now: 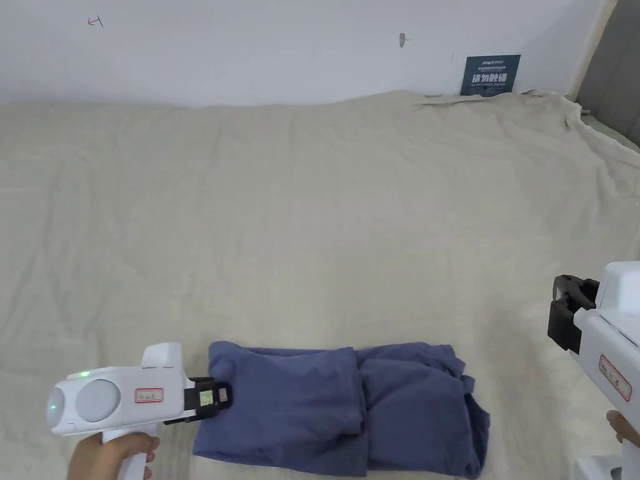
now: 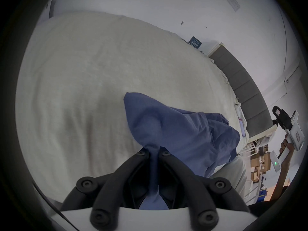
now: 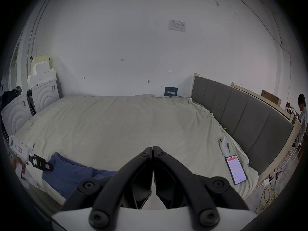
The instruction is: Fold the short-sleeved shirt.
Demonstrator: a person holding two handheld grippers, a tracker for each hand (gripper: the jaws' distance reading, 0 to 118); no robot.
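The folded blue cotton short-sleeved shirt (image 1: 340, 406) lies on the beige bedsheet (image 1: 312, 219); the left gripper (image 2: 154, 151) pinches its left edge, apparently lifting it slightly. Well right of the shirt, the right gripper (image 3: 152, 148) hovers closed, empty.

**Blue on beige, white and black tools**

You worked a plain slate-blue shirt (image 1: 337, 406) over a plain beige sheet (image 1: 312, 219). Your left gripper (image 1: 222, 395) and right gripper (image 1: 558, 312) had white bodies with black jaws and red-edged labels. The headboard (image 3: 241, 121) was grey, the wall (image 1: 250, 44) white.
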